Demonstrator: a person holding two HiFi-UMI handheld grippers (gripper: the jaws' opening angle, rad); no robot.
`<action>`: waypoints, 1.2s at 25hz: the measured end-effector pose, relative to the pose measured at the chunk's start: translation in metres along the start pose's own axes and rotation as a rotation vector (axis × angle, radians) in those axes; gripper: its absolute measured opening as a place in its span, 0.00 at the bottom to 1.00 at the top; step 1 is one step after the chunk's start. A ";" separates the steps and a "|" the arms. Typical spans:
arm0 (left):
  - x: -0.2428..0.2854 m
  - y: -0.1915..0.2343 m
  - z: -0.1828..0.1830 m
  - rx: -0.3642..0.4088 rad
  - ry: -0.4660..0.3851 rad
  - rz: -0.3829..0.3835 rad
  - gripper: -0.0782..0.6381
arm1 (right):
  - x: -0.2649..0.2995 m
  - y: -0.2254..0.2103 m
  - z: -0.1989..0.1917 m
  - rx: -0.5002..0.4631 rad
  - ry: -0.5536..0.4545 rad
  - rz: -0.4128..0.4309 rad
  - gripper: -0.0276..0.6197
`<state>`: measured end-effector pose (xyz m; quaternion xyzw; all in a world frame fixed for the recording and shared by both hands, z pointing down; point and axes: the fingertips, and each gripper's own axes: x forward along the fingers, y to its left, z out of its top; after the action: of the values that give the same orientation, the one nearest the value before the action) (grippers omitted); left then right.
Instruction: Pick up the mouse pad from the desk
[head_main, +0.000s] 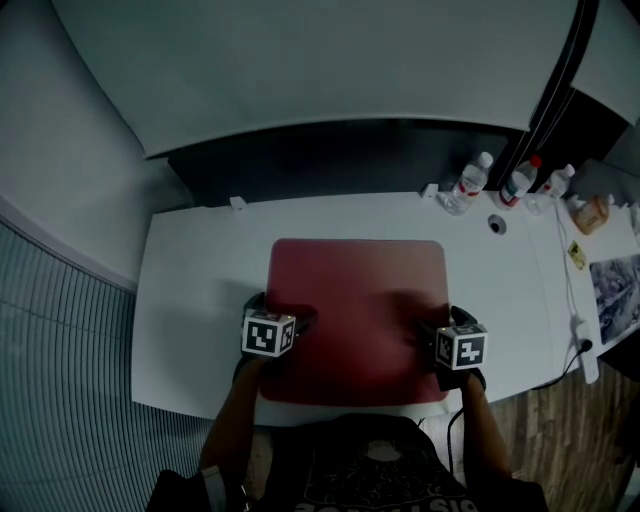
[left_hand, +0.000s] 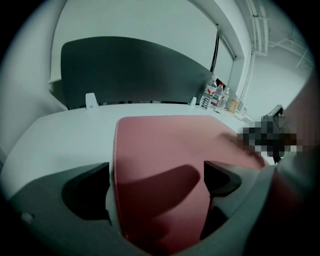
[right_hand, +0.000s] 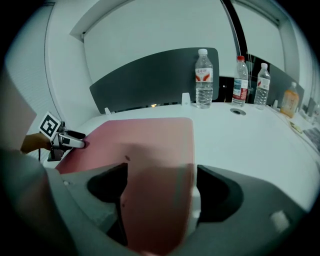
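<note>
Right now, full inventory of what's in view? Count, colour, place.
mouse pad: 1, dull red, flat on the desk, middle front
desk: 1, white, under everything
water bottles: 3, clear, back right of the desk
orange bottle: 1, orange, right of the water bottles
cable hole: 1, grey, in the desk in front of the bottles
white clips: 2, white, on the desk's back edge
partition: 1, dark grey, behind the desk
left gripper: 1, dark grey, jaws open over the pad's left edge
right gripper: 1, dark grey, jaws open over the pad's right edge
</note>
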<state>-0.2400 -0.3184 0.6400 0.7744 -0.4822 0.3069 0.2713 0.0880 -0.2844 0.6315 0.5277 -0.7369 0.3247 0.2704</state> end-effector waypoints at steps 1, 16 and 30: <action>0.001 -0.001 -0.003 0.016 0.011 0.002 0.91 | 0.002 0.000 -0.002 0.007 0.010 0.002 0.70; 0.001 -0.002 -0.004 0.041 -0.019 0.042 0.88 | 0.009 0.001 -0.004 -0.078 0.034 -0.081 0.70; -0.009 0.015 0.005 -0.023 -0.082 0.147 0.64 | 0.008 0.012 -0.004 -0.105 0.024 -0.057 0.57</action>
<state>-0.2561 -0.3225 0.6319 0.7457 -0.5518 0.2885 0.2372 0.0741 -0.2830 0.6380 0.5295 -0.7343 0.2842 0.3158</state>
